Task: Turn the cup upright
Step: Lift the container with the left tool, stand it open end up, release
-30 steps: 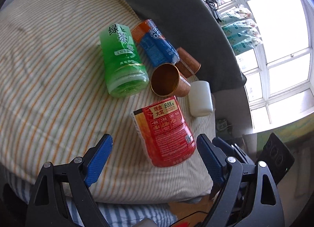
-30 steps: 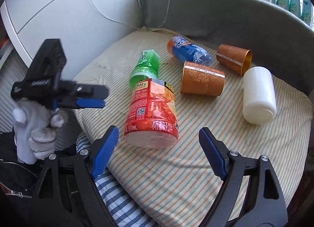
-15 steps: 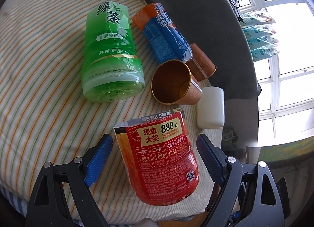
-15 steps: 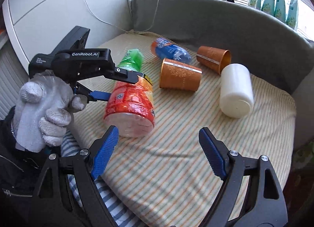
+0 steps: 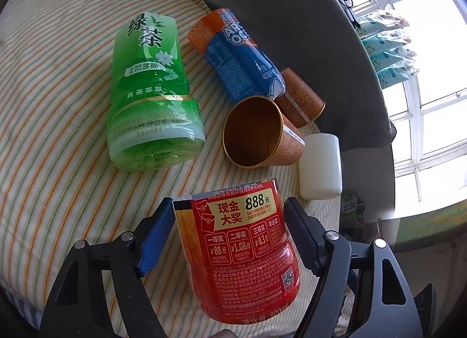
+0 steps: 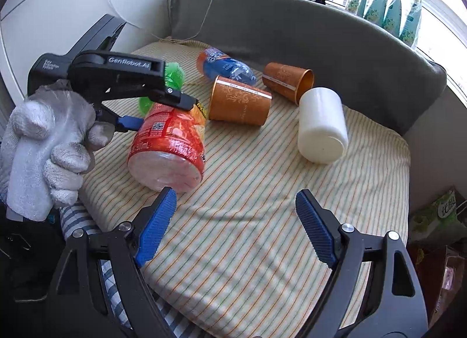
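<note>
A red-labelled bottle cup (image 5: 242, 250) lies on its side on the striped cushion (image 5: 58, 162). My left gripper (image 5: 230, 235) straddles it, both pads close against its sides; it also shows in the right wrist view (image 6: 157, 116) around the red cup (image 6: 169, 145). My right gripper (image 6: 236, 230) is open and empty above the cushion's front. Two orange paper cups (image 6: 239, 101) (image 6: 287, 81) and a white cup (image 6: 321, 124) lie on their sides farther back.
A green bottle cup (image 5: 151, 98) and a blue bottle (image 5: 242, 54) lie on the cushion behind the red one. A grey backrest (image 6: 321, 31) curves around the far side. Windows and packets (image 6: 388, 8) stand beyond. The cushion edge drops off at right.
My left gripper has moved forward over the red cup and narrowed until its pads flank it. The right gripper has drifted slightly and stayed open.
</note>
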A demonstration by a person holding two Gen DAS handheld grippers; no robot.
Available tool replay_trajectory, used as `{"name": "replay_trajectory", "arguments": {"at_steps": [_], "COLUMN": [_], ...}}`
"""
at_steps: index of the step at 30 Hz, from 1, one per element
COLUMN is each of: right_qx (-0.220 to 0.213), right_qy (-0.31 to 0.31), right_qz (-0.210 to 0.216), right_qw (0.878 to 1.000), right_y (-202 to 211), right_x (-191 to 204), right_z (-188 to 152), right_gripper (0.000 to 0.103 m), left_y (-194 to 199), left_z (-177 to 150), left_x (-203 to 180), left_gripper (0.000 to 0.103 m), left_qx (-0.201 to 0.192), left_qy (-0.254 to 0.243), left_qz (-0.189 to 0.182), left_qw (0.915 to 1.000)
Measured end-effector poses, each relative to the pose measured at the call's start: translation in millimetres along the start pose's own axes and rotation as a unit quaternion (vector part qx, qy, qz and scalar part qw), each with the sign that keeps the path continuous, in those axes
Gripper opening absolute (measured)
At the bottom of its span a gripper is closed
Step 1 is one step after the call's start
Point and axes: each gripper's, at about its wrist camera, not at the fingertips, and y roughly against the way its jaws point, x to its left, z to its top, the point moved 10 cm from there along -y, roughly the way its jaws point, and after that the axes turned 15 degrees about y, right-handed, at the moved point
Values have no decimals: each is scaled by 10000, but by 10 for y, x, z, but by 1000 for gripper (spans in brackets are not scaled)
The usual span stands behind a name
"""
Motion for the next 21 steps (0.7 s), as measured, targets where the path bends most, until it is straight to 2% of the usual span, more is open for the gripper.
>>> {"name": "replay_trajectory", "arguments": {"at_steps": [7,12,16,21], "right_qx": [-15,-98,-171,-201], "right_qy": [-110,-158,-262,-454], "right_qz": [-72,-125,-182,-269], "right_qw": [9999,9997,9993,9984], "right_y": [-9,-2,6,23], "right_x": [-50,-67,-124,-224], "right_z": [-17,-10,4,-26], "right_gripper": [86,86,86,86], "left_y": [72,165,208,234], "left_z": [-39,-76,-136,-188], "left_x": [-73,-177,-325,-501], "left_gripper": [73,73,73,73], "left_qx": [-169,-447,-763,-1263], "left_qy": [-349,-877,-1553,-2363], "left_qz": [-30,-36,31,143], "left_qw": [9992,9951,9849,9633]}}
